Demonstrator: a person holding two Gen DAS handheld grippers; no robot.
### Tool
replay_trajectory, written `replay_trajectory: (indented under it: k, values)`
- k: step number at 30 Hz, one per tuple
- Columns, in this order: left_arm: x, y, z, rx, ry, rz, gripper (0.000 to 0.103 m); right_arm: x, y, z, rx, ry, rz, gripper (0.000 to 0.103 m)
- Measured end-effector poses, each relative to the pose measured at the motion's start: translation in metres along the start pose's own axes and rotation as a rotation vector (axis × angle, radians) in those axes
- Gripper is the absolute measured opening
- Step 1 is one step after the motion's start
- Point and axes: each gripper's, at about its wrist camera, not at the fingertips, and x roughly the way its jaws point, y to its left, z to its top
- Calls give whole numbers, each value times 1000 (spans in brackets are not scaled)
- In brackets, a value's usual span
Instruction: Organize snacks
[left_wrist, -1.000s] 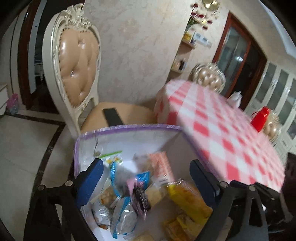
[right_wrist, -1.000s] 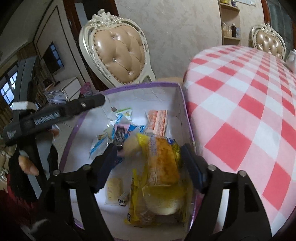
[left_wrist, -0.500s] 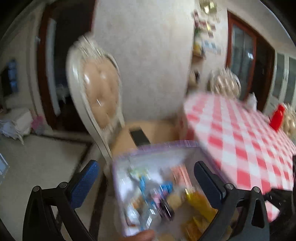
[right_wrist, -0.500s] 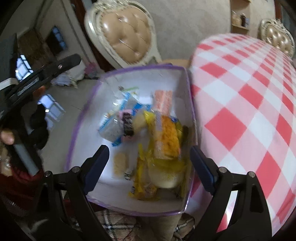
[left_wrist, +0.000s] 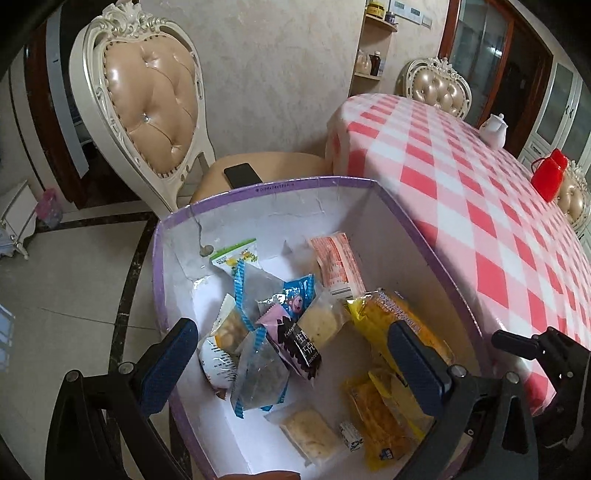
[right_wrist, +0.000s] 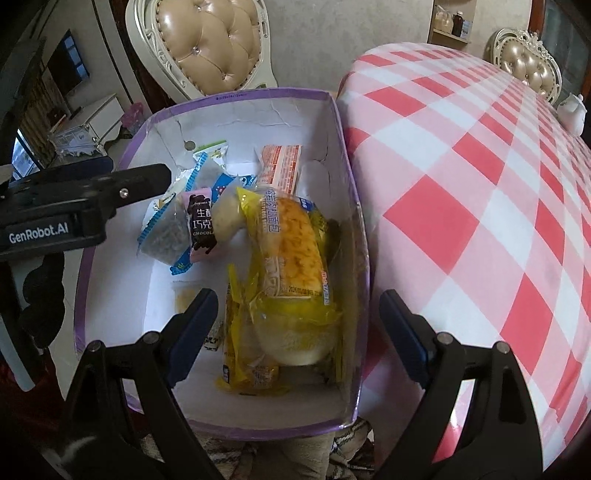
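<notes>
Since the yellow plastic-wrapped bread loaf (right_wrist: 295, 236) looks light and squashy, the wide-open right tool (right_wrist: 297, 325) should pinch its 6 o'clock end; the left tool (left_wrist: 291, 354) gapes wide too.

Box (right_wrist: 343, 155) lies left of the table (right_wrist: 480, 184), touching its edge, with a chair (right_wrist: 207, 48) beyond it. Inside, bread packet (right_wrist: 295, 251) lies right, chocolate packet (right_wrist: 201, 221) left, wafer packet (right_wrist: 280, 166) far.
</notes>
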Motion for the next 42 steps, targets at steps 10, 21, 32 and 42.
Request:
replay_trajectory:
  k: [10, 21, 32, 42]
  values:
    - [5, 0, 0, 0, 16, 4, 103, 3, 2, -1, -3, 15, 6, 90]
    - [8, 1, -1, -4, 27, 1, 103, 5, 4, -2, -6, 25, 4, 90]
    - [10, 0, -2, -6, 32, 1, 103, 7, 4, -3, -7, 32, 3, 91]
    - [11, 1, -3, -8, 35, 0, 103, 10, 4, -3, -9, 46, 3, 91]
